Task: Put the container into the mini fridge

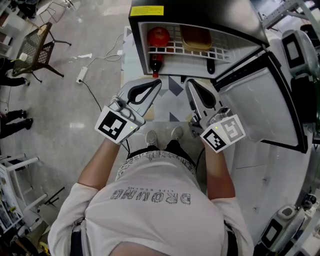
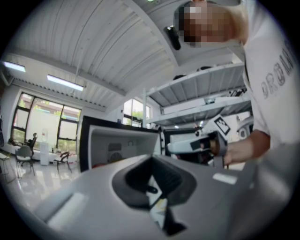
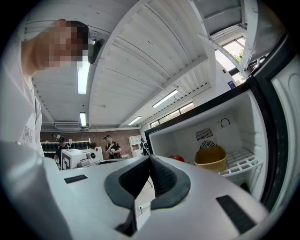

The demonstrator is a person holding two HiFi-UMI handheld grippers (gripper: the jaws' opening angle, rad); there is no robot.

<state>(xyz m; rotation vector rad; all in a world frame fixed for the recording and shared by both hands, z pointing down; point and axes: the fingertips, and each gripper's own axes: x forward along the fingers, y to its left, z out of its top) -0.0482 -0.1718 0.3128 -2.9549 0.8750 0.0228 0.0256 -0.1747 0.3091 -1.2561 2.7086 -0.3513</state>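
Tan container (image 1: pixel 196 37) sits on the white wire shelf (image 1: pixel 220 53) inside the open mini fridge (image 1: pixel 200 12), at about 12 o'clock in the head view. A red fruit (image 1: pixel 158 36) lies on the same shelf at the container's 9 o'clock, near it but apart. A dark bottle (image 1: pixel 155 65) stands under the fruit. The fridge door (image 1: pixel 260 102) swings wide toward 3 o'clock. Both tongs hang just in front of the fridge, tips pointing at it. The left tongs (image 1: pixel 158 83) are clenched with nothing between them. The right tongs (image 1: pixel 189 83) are likewise clenched and empty, well clear of the container.
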